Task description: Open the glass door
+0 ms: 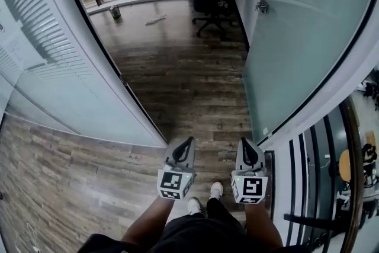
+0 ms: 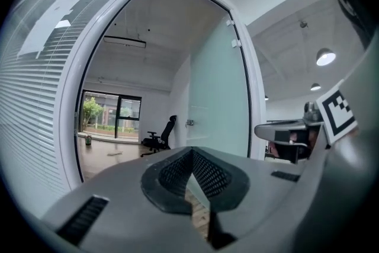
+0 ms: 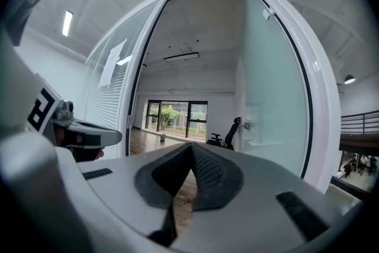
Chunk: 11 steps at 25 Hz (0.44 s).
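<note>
The frosted glass door [image 1: 296, 50] stands swung inward on the right of the doorway, with its metal handle [image 1: 262, 6] on the far part of the panel. My left gripper [image 1: 188, 140] and right gripper [image 1: 244, 141] are side by side at the threshold, level, pointing into the room. Both are shut with nothing between the pads, and neither touches the door. The left gripper view has its closed tips [image 2: 192, 152] in front of the open doorway, with the door [image 2: 216, 103] on the right. From the right gripper [image 3: 192, 146], the door [image 3: 269, 103] and handle [image 3: 246, 125] lie ahead on the right.
A frosted glass wall with blinds [image 1: 53, 68] runs along the left of the doorway. Inside, a black office chair [image 1: 219, 3] stands by the right wall, and a small can [image 1: 115, 10] sits near the far windows. A railing [image 1: 349, 175] lies to my right. My shoes [image 1: 204, 198] are on the wood floor.
</note>
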Motion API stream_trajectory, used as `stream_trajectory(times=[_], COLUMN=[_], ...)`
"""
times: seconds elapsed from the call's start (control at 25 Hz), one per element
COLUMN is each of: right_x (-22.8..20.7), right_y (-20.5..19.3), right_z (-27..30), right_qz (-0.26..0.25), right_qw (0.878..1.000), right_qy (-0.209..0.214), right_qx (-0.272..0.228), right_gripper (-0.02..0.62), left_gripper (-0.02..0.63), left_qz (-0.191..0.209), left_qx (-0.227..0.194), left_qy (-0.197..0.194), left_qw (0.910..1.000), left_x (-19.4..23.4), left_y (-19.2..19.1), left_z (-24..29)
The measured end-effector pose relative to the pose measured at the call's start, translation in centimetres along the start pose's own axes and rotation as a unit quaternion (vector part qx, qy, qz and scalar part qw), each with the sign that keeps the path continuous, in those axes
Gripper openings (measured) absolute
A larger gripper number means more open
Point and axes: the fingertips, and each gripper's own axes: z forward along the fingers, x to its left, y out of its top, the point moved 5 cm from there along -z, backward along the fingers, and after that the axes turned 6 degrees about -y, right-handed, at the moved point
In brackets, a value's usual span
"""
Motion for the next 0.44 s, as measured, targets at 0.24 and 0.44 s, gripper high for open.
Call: stream_trajectory(times=[0.24,0.44], right_x=[2.5,3.4], right_y=[1.3,1.5], right_z=[-2.3,-3.9], right_qz=[-0.012,-0.009], right_qw=[1.0,1.0], right_qy=[0.005,0.005], right_qx=[-0.003,-0.009], right_gripper=[0.015,0.015], left_gripper=[-0.002,-0.002], left_qz=[-0.001,0.0], left_qx=[-0.011,-0.015], left_qy=[-0.006,-0.006], left_qw=[0.9999,0.9999], left_x=[-0.1,-0.5], left_y=[0.8,0.9], left_z=[-3.1,-4.7])
